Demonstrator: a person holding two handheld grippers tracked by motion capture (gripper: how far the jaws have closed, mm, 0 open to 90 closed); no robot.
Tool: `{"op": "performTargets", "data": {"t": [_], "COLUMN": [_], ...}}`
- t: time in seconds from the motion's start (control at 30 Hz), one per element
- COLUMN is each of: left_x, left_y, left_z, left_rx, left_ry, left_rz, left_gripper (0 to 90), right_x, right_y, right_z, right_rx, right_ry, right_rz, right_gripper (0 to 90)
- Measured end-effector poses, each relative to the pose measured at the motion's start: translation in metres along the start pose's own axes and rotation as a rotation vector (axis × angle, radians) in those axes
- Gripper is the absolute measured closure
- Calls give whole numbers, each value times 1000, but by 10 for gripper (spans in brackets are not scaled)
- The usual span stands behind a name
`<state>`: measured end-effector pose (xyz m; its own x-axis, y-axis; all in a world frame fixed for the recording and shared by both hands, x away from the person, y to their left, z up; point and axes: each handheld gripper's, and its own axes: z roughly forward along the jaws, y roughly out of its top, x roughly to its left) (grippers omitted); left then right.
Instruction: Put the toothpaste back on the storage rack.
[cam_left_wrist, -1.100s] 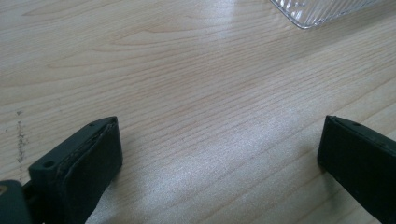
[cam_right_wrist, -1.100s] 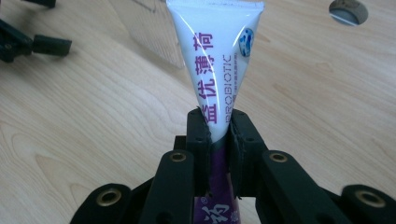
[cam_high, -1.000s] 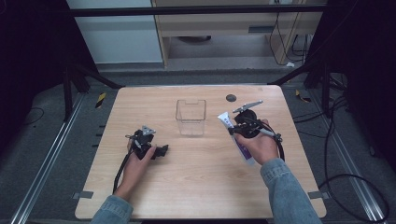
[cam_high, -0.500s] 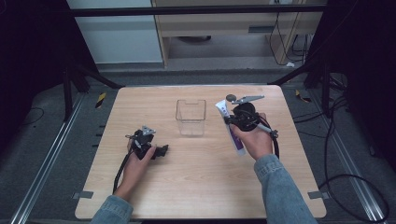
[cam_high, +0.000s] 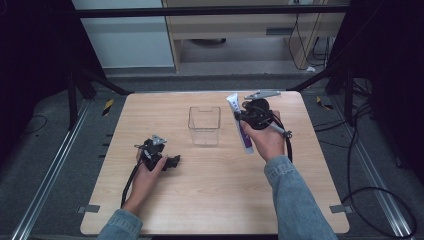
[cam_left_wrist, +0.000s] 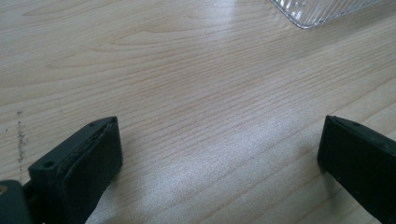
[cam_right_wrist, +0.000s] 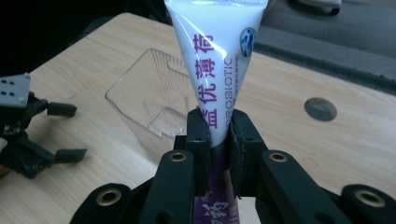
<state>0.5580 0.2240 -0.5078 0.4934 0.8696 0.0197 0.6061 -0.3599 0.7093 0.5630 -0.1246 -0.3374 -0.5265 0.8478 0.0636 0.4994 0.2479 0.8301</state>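
lifted the toothpaste tube (cam_high: 243, 129), clamped in the right gripper (cam_high: 240, 116), off the table (cam_high: 215, 200) since a second ago; carried it up and away from the person, tilted more upright, nearer the clear plastic box (cam_high: 204, 125).

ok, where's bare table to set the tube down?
Free: the near strip of the table between both forearms, and the far-left corner. Tighter: between the clear box and the tube in the right tool.
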Motion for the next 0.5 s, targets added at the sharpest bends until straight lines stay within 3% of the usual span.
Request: {"op": "performTargets", "data": {"t": [0.1,0.5], "left_x": [0,0], "left_y": [0,0], "left_z": [0,0], "left_rx": [-2,-2], "left_ry": [0,0], "left_rz": [-2,1], "left_gripper": [0,0], "right_x": [2,7], "right_y": [13,44], "right_z": [2,9], "right_rx": [-44,-115], "right_ry": [-1,-14], "right_rz": [2,-3], "right_gripper": [801,801]}}
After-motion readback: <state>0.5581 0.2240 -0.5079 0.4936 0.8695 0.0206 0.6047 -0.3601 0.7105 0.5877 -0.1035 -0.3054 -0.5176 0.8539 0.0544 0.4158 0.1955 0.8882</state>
